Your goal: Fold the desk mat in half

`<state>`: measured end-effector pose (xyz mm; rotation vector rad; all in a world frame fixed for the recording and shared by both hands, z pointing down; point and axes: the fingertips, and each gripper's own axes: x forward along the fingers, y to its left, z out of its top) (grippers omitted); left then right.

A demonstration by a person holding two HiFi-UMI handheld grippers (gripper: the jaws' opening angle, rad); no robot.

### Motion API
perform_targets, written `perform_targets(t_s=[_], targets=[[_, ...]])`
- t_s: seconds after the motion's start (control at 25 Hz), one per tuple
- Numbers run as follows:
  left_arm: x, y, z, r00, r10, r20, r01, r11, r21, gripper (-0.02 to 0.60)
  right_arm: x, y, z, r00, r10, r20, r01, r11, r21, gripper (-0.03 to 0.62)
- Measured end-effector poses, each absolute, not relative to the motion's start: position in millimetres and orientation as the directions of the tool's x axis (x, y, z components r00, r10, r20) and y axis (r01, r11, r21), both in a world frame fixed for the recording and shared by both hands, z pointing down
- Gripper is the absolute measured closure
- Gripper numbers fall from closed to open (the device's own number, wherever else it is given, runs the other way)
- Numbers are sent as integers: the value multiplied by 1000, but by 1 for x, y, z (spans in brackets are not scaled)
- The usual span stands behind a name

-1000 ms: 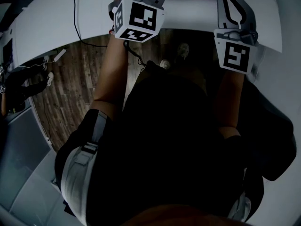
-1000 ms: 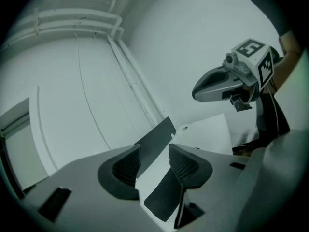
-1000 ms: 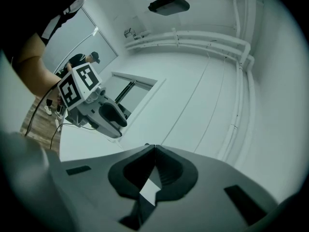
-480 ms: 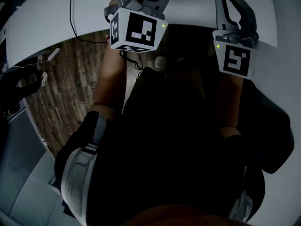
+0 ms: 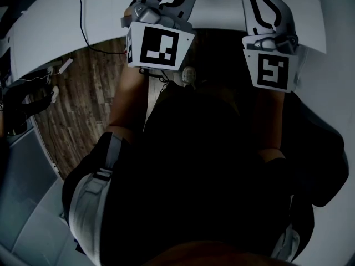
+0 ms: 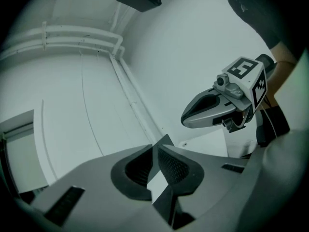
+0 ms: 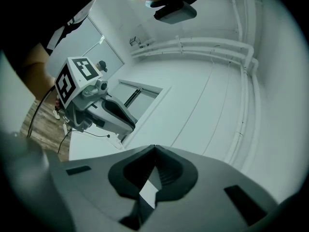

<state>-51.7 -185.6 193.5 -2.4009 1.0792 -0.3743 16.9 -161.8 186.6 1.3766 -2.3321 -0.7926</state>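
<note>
My left forearm [image 5: 128, 93] reaches forward and up from my dark shirt [image 5: 211, 165] and brings the left tongs [image 6: 155, 148] to the near edge of the white tabletop [image 5: 50, 32]. The head view gives me only their marker cube [image 5: 160, 47] and grey frame; the tips run off the top of that picture. The left gripper view shows them. The jaws are closing, tips almost together, and a thin dark corner of the desk mat [image 6: 167, 140] sticks up between the ribbed pads, pinched there. I take it for the mat by its flat, sheet-like edge. No view shows clearly how the rest of it lies on the tabletop. Left of my arm, the head view also has the wood floor [image 5: 83, 104] and a black cable [image 5: 84, 15] trailing over the tabletop to its near edge. The left gripper view catches neither.

The right tongs [image 7: 154, 148] sit level with the left ones, a little apart, on my right forearm [image 5: 270, 121], which is held the same way with the cube facing me. The left gripper view shows them side-on. Their own view shows the tips clenched together with nothing sticking out between them. I cannot tell whether a sheet is caught lower down. That view also picks up the left tongs from the side, the cable and a strip of floor.
</note>
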Motion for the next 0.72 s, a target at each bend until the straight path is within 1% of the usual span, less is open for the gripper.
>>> perform_targets(t_s=[0.08,0.12,0.24,0.36,0.56,0.72], targets=[[-42,-181,189,638,-769,48,-635,-560,-533,563,26,-158,184,-500,-866,-9,-699,398,594,565],[-38,-179,188,632,-773,50,-638,-556,-533,568,30,-157,183,-509,-861,-11,-697,405,592,565],[-26,-170,190,624,-779,53,-643,-551,-531,569,41,-148,185,-530,-848,-7,-688,425,588,565],[-13,-157,190,622,-782,34,-649,-540,-536,569,52,-136,187,-549,-835,-31,-694,435,574,565],[18,-124,194,611,-791,20,-675,-534,-510,569,88,-101,203,-543,-839,-28,-703,437,560,565],[23,-107,187,615,-788,-7,-694,-538,-479,569,95,-88,201,-541,-840,-43,-701,423,574,565]])
